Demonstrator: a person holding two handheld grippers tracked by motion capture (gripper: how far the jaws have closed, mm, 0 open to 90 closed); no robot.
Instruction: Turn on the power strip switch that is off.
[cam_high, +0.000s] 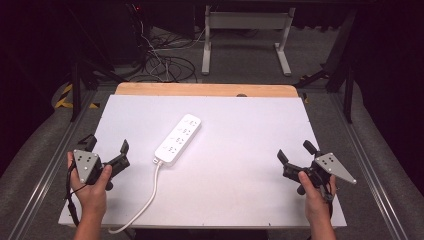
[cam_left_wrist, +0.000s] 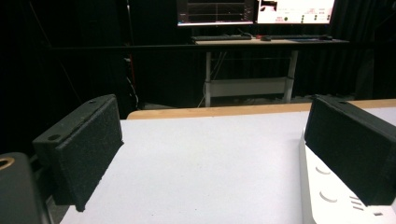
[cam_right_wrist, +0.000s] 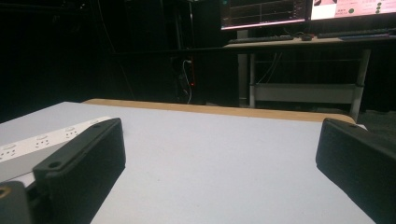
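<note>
A white power strip (cam_high: 178, 139) lies slantwise on the white table (cam_high: 240, 150), left of centre, its white cable (cam_high: 145, 205) running off the front edge. My left gripper (cam_high: 107, 145) rests at the table's left edge, open and holding nothing, a short way left of the strip. In the left gripper view the strip (cam_left_wrist: 327, 191) shows at the lower right, partly behind the right jaw. My right gripper (cam_high: 295, 151) sits open near the right front, far from the strip; the strip (cam_right_wrist: 37, 142) appears at the left of the right gripper view.
A wooden board edge (cam_high: 205, 89) runs along the table's far side. Behind it stand a white desk frame (cam_high: 245, 35) and tangled cables (cam_high: 160, 60) on the floor. Monitors (cam_left_wrist: 254, 10) glow on a far desk. Metal rails flank the table.
</note>
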